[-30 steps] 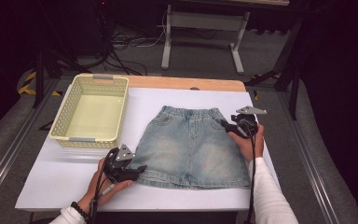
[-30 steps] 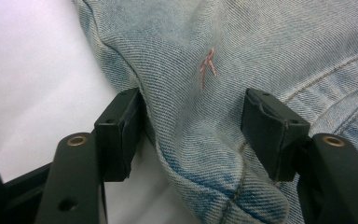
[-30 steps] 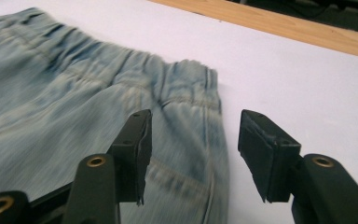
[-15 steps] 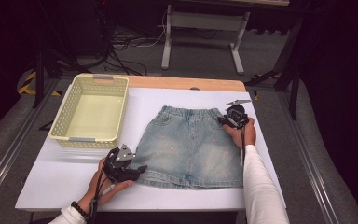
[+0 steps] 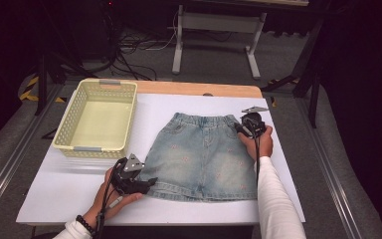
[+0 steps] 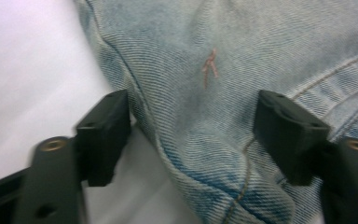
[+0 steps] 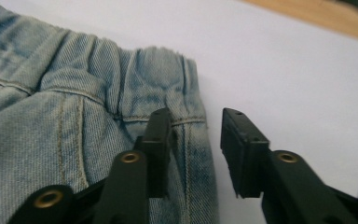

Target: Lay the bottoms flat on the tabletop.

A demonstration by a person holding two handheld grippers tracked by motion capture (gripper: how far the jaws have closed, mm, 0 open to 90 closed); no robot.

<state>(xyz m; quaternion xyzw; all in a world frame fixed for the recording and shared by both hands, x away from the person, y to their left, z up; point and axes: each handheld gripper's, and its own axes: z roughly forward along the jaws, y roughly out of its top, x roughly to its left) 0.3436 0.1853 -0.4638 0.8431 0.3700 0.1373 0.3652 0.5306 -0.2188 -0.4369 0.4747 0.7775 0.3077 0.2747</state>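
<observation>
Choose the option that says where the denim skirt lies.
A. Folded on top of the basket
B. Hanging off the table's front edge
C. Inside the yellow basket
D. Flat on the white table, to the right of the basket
D: the denim skirt lies spread flat on the white table, with the yellow basket standing apart to its left.

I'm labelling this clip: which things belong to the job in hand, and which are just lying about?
In the job:
- denim skirt
- left gripper at its hem corner
- right gripper at its waistband

Lying about:
- yellow basket
- metal stand
- floor cables
</observation>
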